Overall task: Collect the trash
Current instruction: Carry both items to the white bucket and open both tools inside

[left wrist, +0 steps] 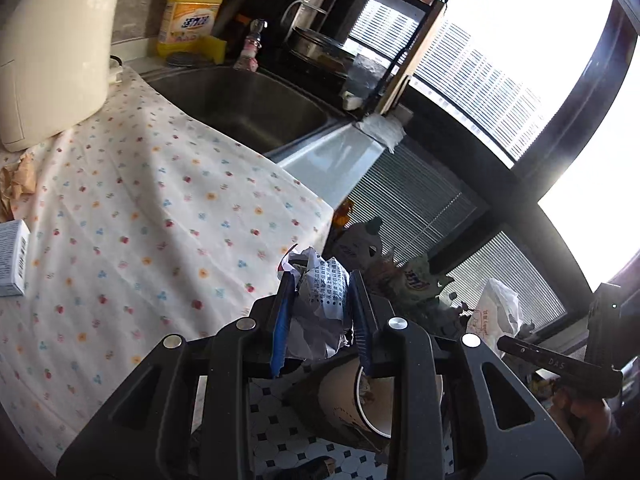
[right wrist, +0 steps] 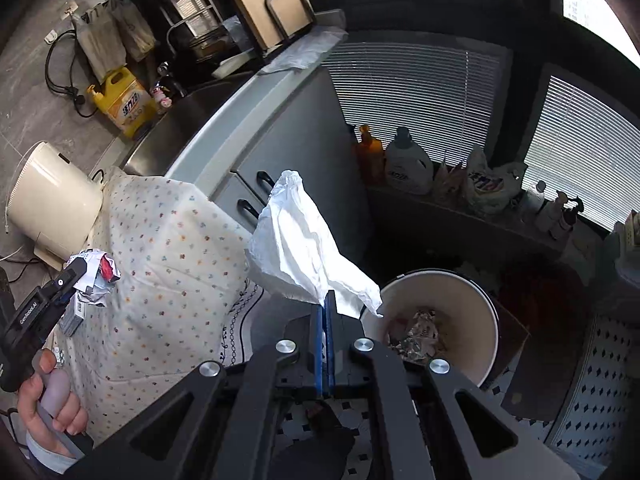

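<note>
Right wrist view: right gripper pinches a limp, featherlight tissue by its corner; bin at three o'clock. Left gripper squeezes a crumpled wrapper, probably springy paper.

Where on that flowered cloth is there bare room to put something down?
The flowered cloth lies bare across its middle, between the white appliance, the sink and the small box. Crowded: the windowsill with its bottles and bags.

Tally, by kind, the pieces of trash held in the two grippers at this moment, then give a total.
Crumpled printed paper wad, in the left gripper: 1
White crumpled tissue, in the right gripper: 1
Total: 2
</note>
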The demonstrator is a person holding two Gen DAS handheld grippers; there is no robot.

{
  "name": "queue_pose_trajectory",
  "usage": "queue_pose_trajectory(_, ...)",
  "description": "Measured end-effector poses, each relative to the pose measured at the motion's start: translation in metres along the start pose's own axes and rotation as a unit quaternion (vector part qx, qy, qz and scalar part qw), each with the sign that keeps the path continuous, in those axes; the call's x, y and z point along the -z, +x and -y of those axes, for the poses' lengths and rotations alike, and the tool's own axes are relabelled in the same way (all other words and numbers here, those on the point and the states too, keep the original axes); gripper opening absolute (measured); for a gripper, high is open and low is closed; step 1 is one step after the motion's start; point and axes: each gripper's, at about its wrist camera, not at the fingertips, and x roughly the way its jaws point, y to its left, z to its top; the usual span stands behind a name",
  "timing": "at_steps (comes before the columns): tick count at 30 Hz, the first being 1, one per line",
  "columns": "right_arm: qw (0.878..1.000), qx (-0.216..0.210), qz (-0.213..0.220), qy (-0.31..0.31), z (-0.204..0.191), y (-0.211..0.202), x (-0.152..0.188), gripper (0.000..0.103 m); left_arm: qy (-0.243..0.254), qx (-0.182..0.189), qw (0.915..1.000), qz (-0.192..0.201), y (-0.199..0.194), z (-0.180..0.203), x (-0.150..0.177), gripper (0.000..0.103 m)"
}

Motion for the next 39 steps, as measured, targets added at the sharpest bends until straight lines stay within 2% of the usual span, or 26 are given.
queue_pose_trajectory(9,0.998,0.029,-0.051,0.025,0.071,0.018,0.026,0.002,0.015,0.021,0.9985,-0.049,0.045,0.056,0.038,0.028)
queue_pose_trajectory(14,0.996,0.028,-0.082,0.024,0.094,0.031,0.034,0.009,0.013,0.025,0.9977,-0.062,0.062,0.079,0.058,0.028)
queue_pose_trajectory(15,0.996,0.027,-0.086,0.024,0.098,0.033,0.034,0.015,0.011,0.026,0.9976,-0.064,0.064,0.083,0.062,0.028)
queue_pose_trajectory(16,0.996,0.028,-0.085,0.024,0.102,0.033,0.035,0.038,0.009,0.026,0.9975,-0.065,0.067,0.086,0.066,0.028)
queue_pose_trajectory(17,0.996,0.028,-0.078,0.023,0.105,0.031,0.035,0.054,0.008,0.027,0.9973,-0.067,0.070,0.090,0.070,0.028)
queue_pose_trajectory(23,0.996,0.027,-0.080,0.011,0.121,0.027,0.036,0.054,0.007,0.030,0.9960,-0.084,0.085,0.106,0.091,0.028)
queue_pose_trajectory(32,0.996,0.047,-0.069,0.032,0.159,0.008,0.041,0.054,0.019,0.052,0.9926,-0.108,0.116,0.138,0.108,0.028)
queue_pose_trajectory(38,0.994,0.065,-0.060,0.064,0.188,-0.004,0.047,0.054,0.042,0.080,0.9833,-0.158,0.146,0.170,0.126,0.030)
queue_pose_trajectory(39,0.994,0.067,-0.059,0.069,0.191,-0.005,0.048,0.054,0.047,0.085,0.9805,-0.171,0.151,0.175,0.130,0.035)
